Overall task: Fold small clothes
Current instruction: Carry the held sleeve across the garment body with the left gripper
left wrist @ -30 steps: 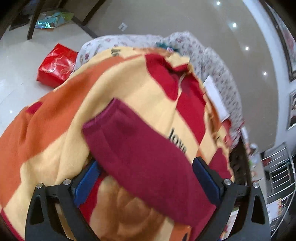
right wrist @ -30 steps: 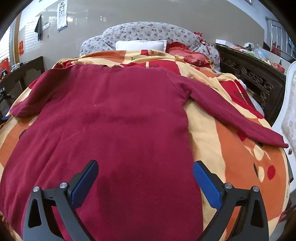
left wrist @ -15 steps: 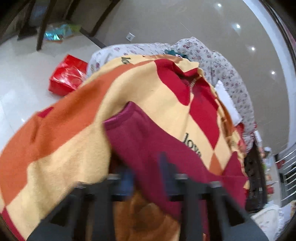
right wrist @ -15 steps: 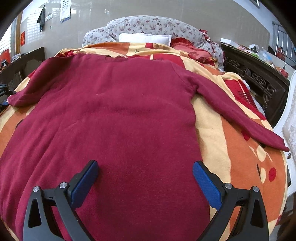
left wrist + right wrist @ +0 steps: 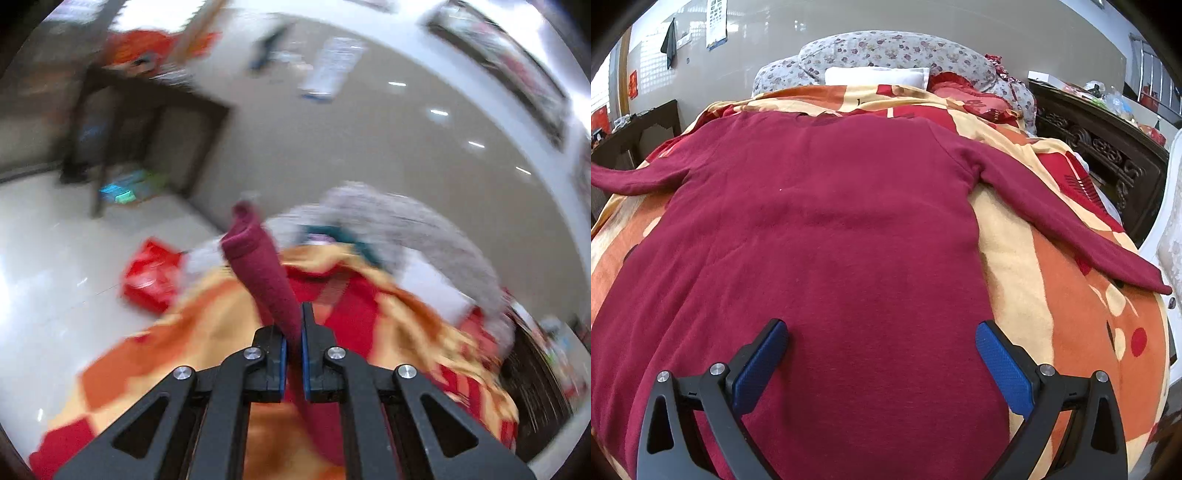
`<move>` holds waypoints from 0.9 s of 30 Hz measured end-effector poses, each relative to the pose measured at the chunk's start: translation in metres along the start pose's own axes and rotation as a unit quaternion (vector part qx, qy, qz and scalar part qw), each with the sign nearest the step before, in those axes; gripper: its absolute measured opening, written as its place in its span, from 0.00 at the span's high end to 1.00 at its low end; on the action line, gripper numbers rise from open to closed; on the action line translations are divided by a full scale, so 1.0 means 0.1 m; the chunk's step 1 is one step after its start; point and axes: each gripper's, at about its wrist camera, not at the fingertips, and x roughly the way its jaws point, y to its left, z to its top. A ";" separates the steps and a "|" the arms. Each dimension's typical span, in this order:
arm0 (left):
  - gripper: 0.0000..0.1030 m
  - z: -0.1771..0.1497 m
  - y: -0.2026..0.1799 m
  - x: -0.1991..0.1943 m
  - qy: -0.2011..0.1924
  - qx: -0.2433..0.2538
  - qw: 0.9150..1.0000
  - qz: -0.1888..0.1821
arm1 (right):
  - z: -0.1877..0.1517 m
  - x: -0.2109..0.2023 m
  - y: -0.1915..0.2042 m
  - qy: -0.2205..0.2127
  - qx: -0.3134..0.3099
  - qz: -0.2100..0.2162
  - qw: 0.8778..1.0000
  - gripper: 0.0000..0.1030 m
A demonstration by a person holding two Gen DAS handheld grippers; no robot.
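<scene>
A maroon long-sleeved top [image 5: 827, 229] lies spread flat on an orange, yellow and red blanket [image 5: 1067, 266] on a bed. Its right sleeve [image 5: 1067, 229] lies stretched out to the right. My left gripper [image 5: 292, 343] is shut on the left sleeve [image 5: 266, 273] and holds it lifted off the blanket; the cuff sticks up past the fingers. In the right wrist view that sleeve [image 5: 631, 181] rises at the left edge. My right gripper [image 5: 881, 354] is open, just above the lower body of the top.
Floral pillows [image 5: 886, 55] and a white pillow [image 5: 875, 75] lie at the bed head. A dark carved cabinet [image 5: 1108, 155] stands right of the bed. A red bag [image 5: 151, 273] lies on the floor to the left, near a dark table [image 5: 140, 122].
My left gripper has shut on the left sleeve and lifted it off the blanket, tilting upward. My right gripper has stayed open above the top's lower body.
</scene>
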 end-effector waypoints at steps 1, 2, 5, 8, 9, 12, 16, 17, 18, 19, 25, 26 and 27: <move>0.95 -0.09 -0.31 -0.04 0.007 0.027 0.999 -0.044 | 0.00 -0.01 -0.01 -0.002 0.003 -0.002 1.000 0.00; 0.95 -0.16 -0.54 -0.05 0.012 0.047 0.996 -0.077 | 0.00 -0.01 -0.01 -0.003 0.005 -0.003 1.000 0.00; 0.95 -0.57 -1.28 -0.11 0.048 0.111 0.972 -0.201 | -0.01 -0.03 -0.04 -0.008 0.013 -0.004 1.000 0.00; 0.95 -1.20 -1.90 -0.14 0.094 0.194 0.939 -0.269 | -0.01 -0.06 -0.08 -0.014 0.026 0.000 1.000 0.00; 0.95 -1.39 -2.04 -0.13 0.108 0.214 0.929 -0.281 | -0.01 -0.07 -0.10 -0.016 0.032 0.001 0.999 0.00; 0.95 -1.94 -2.36 -0.02 0.157 0.236 0.911 -0.301 | -0.02 -0.08 -0.17 -0.018 0.051 0.000 0.999 0.00; 0.95 -2.43 -2.50 -0.03 0.200 0.257 0.890 -0.320 | -0.03 -0.14 -0.36 -0.017 0.102 -0.026 0.994 0.00; 0.95 -2.55 -2.53 -0.06 0.213 0.270 0.881 -0.326 | -0.04 -0.19 -0.43 -0.019 0.122 -0.038 0.992 0.00; 0.95 -2.65 -2.51 -0.06 0.219 0.286 0.872 -0.331 | -0.04 -0.27 -0.54 -0.024 0.145 -0.043 0.988 0.00; 0.95 -2.73 -2.52 -0.07 0.226 0.308 0.861 -0.335 | -0.06 -0.36 -0.64 -0.031 0.163 -0.044 0.985 0.00; 0.95 -2.94 -2.45 -0.04 0.250 0.345 0.842 -0.331 | -0.24 -0.73 -1.06 -0.063 0.197 -0.070 0.976 0.00; 0.95 -2.92 -2.44 -0.01 0.252 0.332 0.846 -0.331 | -0.25 -0.74 -1.07 -0.061 0.192 -0.070 0.977 0.00; 0.95 -2.91 -2.45 0.02 0.255 0.322 0.849 -0.332 | -0.26 -0.74 -1.06 -0.059 0.186 -0.071 0.978 0.00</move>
